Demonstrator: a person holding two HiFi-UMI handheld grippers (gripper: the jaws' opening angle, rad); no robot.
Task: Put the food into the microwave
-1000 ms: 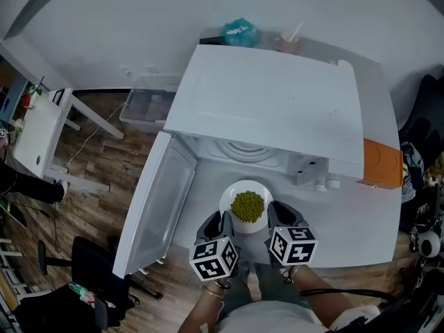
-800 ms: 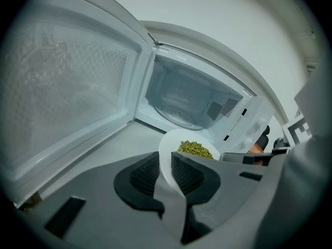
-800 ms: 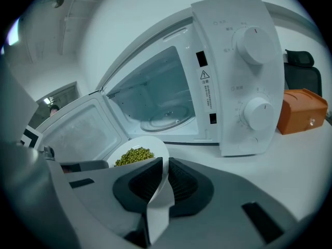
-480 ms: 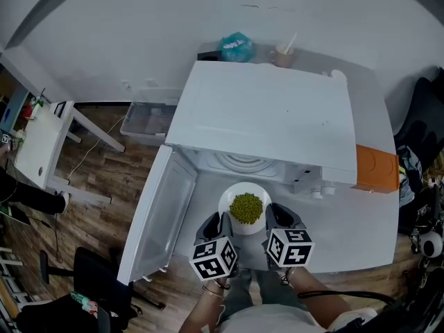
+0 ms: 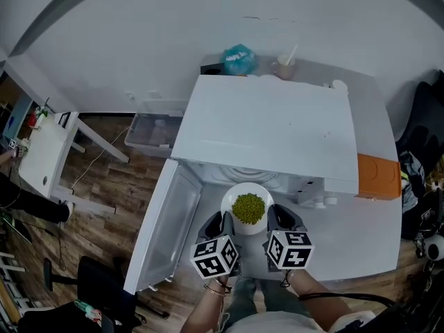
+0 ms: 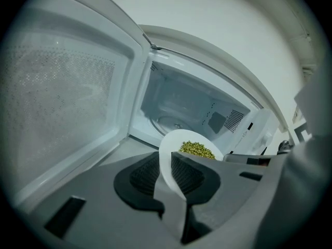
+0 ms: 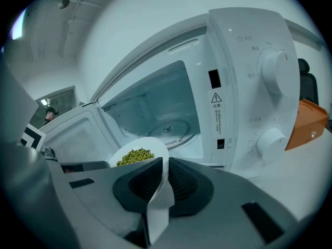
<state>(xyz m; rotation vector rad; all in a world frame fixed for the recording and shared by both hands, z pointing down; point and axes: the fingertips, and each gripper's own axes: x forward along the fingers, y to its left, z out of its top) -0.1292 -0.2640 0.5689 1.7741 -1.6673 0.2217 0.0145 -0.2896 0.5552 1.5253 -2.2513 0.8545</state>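
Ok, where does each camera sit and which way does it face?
Head view: on the person's head, looking down at the open white microwave; left gripper, right gripper, forearms show.
Left gripper view: rides its gripper, facing cavity and open door; jaws pinch the round white plate of green peas.
Right gripper view: rides its gripper, facing cavity and control knobs; jaws pinch that plate.
Gripper views share plate, turntable.

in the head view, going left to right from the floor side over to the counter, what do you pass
white side table → open microwave door → plate of green beans → orange container
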